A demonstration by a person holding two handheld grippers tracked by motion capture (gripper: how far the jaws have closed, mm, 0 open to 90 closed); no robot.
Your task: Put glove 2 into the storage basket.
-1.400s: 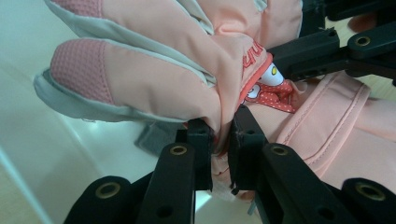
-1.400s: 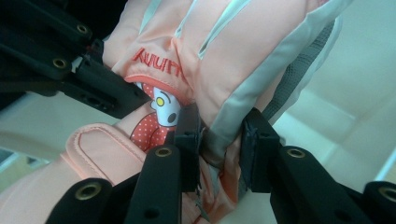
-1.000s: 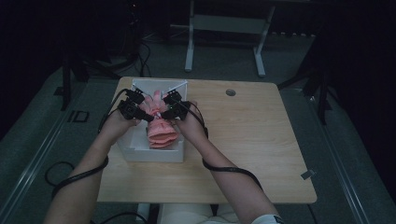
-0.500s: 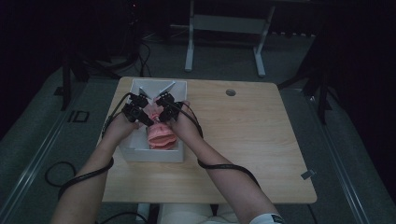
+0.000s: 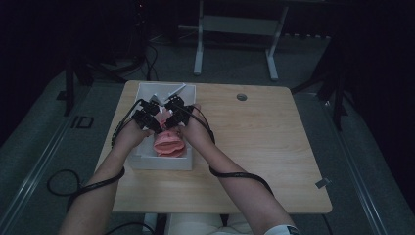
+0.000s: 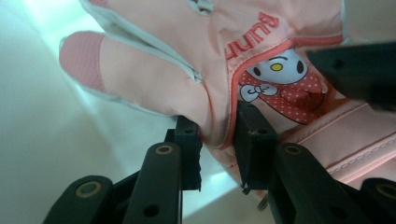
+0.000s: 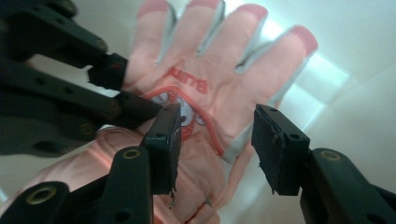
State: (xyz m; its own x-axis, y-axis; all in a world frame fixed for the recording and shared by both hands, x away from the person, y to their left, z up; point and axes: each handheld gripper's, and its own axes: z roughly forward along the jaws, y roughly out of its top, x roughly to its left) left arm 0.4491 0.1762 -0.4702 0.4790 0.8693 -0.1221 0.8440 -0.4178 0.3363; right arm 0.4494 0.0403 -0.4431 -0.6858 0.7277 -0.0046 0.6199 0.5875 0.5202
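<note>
Seen from above: wooden table, white box at left holding 1 pink glove. Left gripper pinching a fold beside the thumb, just easing open. Right gripper spread above the palm, just widening, gripping nothing. Risk: fold slipping free as the pinch loosens
</note>
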